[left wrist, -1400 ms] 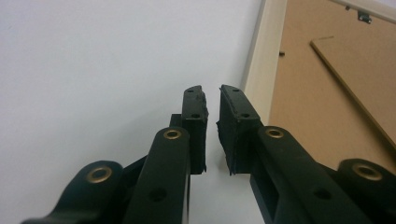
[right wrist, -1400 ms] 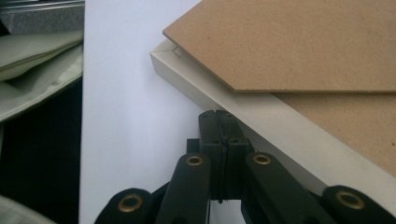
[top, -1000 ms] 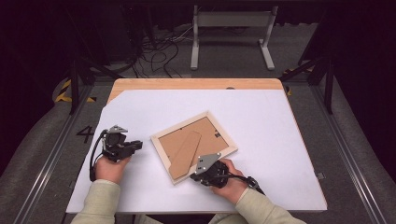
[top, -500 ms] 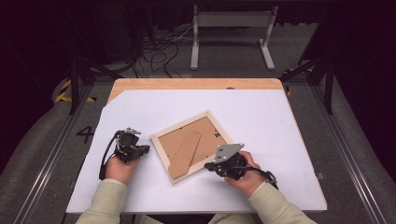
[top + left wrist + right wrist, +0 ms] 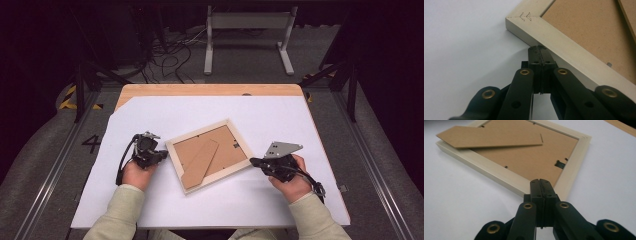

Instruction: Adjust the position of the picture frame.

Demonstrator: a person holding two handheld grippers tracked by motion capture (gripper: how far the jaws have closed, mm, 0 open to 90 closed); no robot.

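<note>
Dark room; grey floor (image 5: pixel 380 165) w/ cables (image 5: pixel 170 50), white stand (image 5: pixel 248 22), wood table (image 5: pixel 210 90) under white sheet (image 5: pixel 280 115).

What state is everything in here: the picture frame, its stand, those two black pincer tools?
Picture frame: lying face down on the table, back up, turned at an angle.
Stand: folded almost flat against the frame's back.
Left gripper: jaws shut, holding nothing, tip at the frame's edge.
Right gripper: jaws shut, holding nothing, tip by the frame's corner.
Table: covered with a white sheet.

Frame (image 5: pixel 207 155) between claws, on table (image 5: pixel 280 110)
</note>
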